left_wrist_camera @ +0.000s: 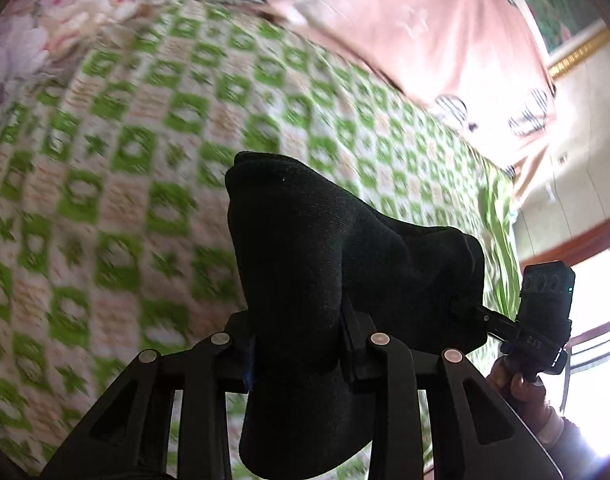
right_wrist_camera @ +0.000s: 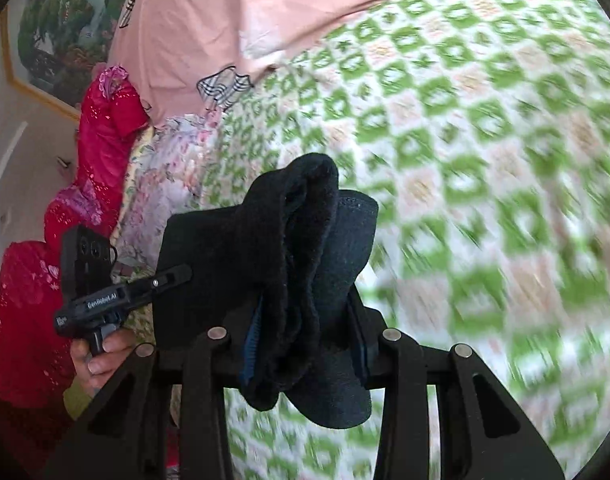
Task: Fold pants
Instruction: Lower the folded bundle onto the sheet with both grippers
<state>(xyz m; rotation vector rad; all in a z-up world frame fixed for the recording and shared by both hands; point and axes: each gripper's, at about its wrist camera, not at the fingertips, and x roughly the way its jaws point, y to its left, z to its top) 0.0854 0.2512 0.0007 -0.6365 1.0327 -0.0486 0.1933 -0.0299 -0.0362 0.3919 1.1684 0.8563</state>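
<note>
Over the bed (left_wrist_camera: 153, 128): I hold the pants (left_wrist_camera: 325, 248) up.
Left gripper (left_wrist_camera: 301, 344): fingers clamped on pants.
Right gripper (right_wrist_camera: 305, 340): same.

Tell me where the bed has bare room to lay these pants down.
The green checked bedspread lies bare between the grippers and the pink sheet at its far edge. It gets crowded by the floral bedding and red bundle along one side. Both grippers, left gripper and right gripper, clamp the dark pants.

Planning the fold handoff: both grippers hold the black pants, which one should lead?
Neither clearly. Left gripper and right gripper each clamp bunched black knit pants above the green-checked quilt; probably move both together.
</note>
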